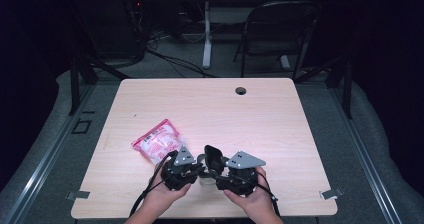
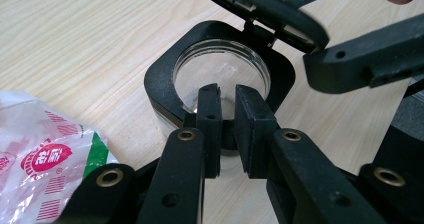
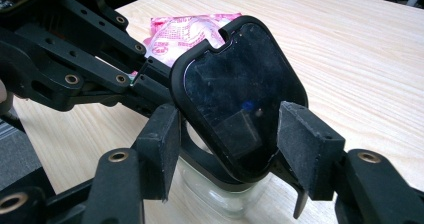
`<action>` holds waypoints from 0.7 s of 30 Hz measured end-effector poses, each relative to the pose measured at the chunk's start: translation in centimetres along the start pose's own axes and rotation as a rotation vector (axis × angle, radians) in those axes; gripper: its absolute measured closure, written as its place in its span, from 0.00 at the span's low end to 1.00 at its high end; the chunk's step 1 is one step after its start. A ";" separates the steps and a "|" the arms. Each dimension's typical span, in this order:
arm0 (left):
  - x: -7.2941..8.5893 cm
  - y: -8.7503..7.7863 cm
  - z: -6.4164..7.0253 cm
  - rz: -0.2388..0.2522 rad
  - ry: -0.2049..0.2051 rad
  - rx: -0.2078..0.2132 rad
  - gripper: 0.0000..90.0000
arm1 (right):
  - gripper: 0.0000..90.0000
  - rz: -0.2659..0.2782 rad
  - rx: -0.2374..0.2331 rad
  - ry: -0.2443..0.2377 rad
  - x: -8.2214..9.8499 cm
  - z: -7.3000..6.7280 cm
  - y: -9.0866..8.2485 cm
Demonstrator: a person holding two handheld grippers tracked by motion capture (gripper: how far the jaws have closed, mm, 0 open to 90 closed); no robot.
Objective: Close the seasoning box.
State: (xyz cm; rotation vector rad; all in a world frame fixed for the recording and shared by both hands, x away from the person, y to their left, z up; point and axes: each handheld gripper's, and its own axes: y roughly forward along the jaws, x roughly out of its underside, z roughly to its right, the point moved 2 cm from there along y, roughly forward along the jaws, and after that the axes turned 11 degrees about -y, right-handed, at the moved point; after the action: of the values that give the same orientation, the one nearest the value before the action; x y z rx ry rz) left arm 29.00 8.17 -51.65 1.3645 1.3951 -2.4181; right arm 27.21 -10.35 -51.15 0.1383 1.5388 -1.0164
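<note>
A small glass jar (image 2: 225, 69) with a square black collar (image 2: 160, 84) stands near the table's front edge. Its hinged black lid (image 3: 235, 74) is tipped up and open. My left gripper (image 2: 227, 114) has its jaws nearly together, pinched on the near edge of the collar. My right gripper (image 3: 232, 111) holds its jaws wide, and its pads (image 3: 305, 149) sit against the lid's two side edges. In the high view the left gripper (image 1: 196, 171) and the right gripper (image 1: 219, 173) meet at the jar (image 1: 206, 180), each held by a hand.
A pink and white snack packet (image 1: 157, 141) lies flat just left of the jar, close beside the left gripper. The wooden table (image 1: 225, 114) has a cable hole (image 1: 241, 90) near its far edge. A folding chair (image 1: 280, 29) stands beyond it.
</note>
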 end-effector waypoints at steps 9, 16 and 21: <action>-0.1 0.0 -0.1 -0.003 0.000 0.007 0.90 | 0.47 0.020 0.015 0.036 0.3 1.1 -1.1; -0.1 0.0 -0.1 -0.005 0.007 0.010 0.90 | 0.47 0.030 0.024 0.060 0.9 1.7 -1.9; -0.2 0.0 -0.2 -0.014 0.004 0.019 0.90 | 0.46 0.033 0.038 0.075 1.4 2.2 -2.3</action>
State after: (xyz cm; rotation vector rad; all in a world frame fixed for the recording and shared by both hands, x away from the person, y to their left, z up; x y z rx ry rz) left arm 29.23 8.21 -51.57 1.3689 1.3907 -2.4453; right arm 27.07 -13.81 -50.92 0.2303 1.5806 -1.0251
